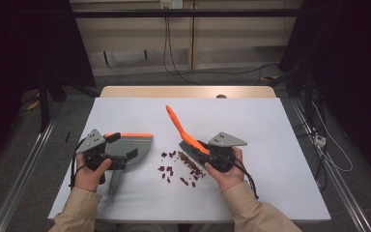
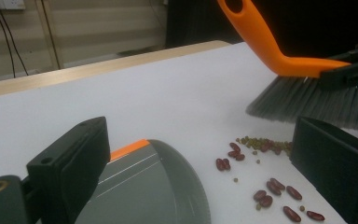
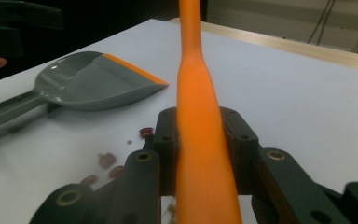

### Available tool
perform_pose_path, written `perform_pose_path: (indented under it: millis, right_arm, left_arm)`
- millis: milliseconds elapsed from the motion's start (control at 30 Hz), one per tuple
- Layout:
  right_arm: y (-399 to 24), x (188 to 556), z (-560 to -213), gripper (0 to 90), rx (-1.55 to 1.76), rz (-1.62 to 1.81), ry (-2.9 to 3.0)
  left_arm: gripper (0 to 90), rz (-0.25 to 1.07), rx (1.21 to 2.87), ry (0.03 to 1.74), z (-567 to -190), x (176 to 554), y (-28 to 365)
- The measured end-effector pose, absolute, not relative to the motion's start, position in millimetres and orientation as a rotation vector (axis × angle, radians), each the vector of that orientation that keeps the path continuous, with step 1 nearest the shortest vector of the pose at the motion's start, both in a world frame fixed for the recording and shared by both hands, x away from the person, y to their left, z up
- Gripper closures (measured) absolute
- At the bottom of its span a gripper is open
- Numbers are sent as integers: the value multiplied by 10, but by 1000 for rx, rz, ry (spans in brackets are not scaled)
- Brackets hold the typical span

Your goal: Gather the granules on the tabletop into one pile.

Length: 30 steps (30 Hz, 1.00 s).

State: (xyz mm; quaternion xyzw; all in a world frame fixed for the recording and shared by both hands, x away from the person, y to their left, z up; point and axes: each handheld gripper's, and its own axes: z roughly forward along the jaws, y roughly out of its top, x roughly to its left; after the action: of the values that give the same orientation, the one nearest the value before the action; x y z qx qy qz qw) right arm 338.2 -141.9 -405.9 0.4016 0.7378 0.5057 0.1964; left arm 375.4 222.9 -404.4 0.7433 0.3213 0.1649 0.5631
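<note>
My right hand-held gripper (image 1: 211,153) is pinching the orange handle of the brush (image 1: 186,135) — in the right gripper view the jaws sit pressed against both sides of that handle (image 3: 200,154). The grey bristles (image 2: 307,100) hover just above the white table (image 1: 270,130), right beside the scatter of red beans (image 1: 178,169), with a few small green ones (image 2: 256,142) mixed in.

My left hand-held gripper (image 1: 107,153) is at the grey dustpan (image 1: 128,147), whose handle runs back toward me; I cannot tell whether the jaws truly clamp it, since the left gripper view shows them standing well apart with the pan's bowl (image 2: 154,191) low between them. The dustpan's orange lip (image 3: 135,70) faces the beans but lies apart from them.

What worries me is mostly that gap. If I sweep before the lip lies flat on the table near the pile, beans will roll under the edge or skid past it. A fast stroke would flick the round beans wide — some lie toward the near side of the table already. The brush handle is smooth and tapered, so pushing hard on the bristles could twist it in my grip. And if my left hold is loose, the pan may slide back when beans hit it.
</note>
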Motion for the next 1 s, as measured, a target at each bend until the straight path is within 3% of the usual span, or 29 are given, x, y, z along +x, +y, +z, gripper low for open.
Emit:
perform_pose_path:
  millis: [1000]
  right_arm:
    - [-709,3177,-4401,706,1148,1621,2245]
  left_arm:
    - [51,385,1737,765,-4037,3743,2268]
